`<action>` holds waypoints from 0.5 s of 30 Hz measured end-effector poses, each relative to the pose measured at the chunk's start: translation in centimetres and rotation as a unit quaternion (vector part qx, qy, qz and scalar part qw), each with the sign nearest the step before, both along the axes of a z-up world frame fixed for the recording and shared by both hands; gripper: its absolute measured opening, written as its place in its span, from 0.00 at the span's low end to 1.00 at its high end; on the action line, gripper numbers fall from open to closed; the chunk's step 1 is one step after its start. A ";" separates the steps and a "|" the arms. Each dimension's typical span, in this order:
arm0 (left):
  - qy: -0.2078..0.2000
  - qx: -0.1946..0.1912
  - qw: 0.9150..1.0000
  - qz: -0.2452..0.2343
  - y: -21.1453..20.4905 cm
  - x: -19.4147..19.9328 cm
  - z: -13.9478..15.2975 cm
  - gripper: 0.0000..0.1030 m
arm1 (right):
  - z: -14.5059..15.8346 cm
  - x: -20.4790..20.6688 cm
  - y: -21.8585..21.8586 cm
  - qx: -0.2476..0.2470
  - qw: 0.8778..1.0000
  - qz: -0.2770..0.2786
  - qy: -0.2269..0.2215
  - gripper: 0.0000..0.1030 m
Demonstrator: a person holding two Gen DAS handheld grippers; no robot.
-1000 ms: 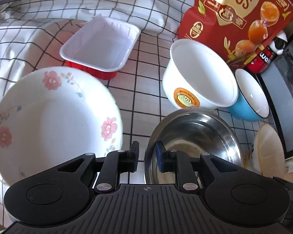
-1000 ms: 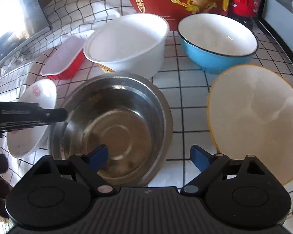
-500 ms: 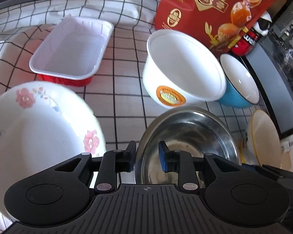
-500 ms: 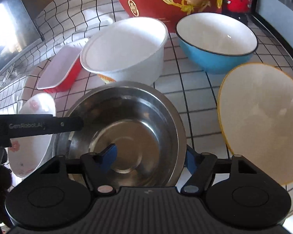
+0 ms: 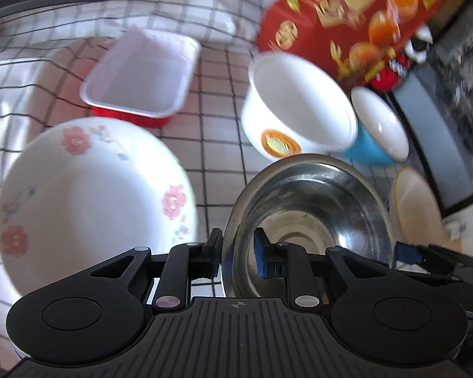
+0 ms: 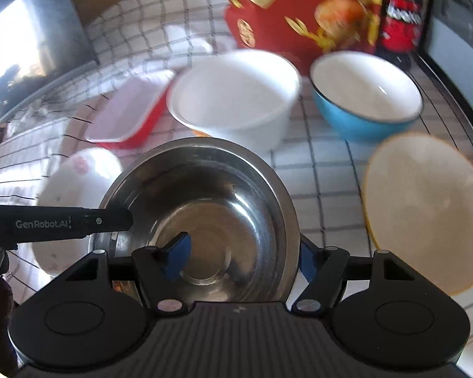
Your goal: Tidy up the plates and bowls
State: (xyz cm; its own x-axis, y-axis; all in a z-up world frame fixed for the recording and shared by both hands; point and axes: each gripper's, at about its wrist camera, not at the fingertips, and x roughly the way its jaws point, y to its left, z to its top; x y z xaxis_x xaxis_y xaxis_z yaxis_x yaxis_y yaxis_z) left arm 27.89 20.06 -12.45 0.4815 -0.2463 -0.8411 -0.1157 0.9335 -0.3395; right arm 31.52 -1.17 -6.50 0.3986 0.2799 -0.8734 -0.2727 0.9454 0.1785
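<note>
A steel bowl sits at the front middle of the checked cloth; it also shows in the right wrist view. My left gripper is shut on its left rim, one finger outside and one inside. My right gripper straddles its right rim, one finger inside and one outside, closing on it. A white flowered bowl lies to the left. A white tub, a blue bowl and a yellow-rimmed plate stand around.
A red tray with white inside stands at the back left. A red egg box and a dark bottle stand behind the bowls. A dark appliance edge runs along the right.
Both grippers moved in on the steel bowl. The left one closed on its left rim, the right one narrowed around its right rim. The views are blurred with motion now.
</note>
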 end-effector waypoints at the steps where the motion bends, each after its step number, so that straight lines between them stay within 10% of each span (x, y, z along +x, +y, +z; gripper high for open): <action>1: -0.004 -0.007 1.000 0.010 0.8 -0.4 0.4 0.23 | 0.4 0.2 0.5 0.004 1.000 0.006 -0.003 0.69; 15: -0.010 0.002 0.985 0.171 11.9 -5.3 1.7 0.23 | 0.8 0.9 13.1 0.032 0.989 0.144 -0.011 0.70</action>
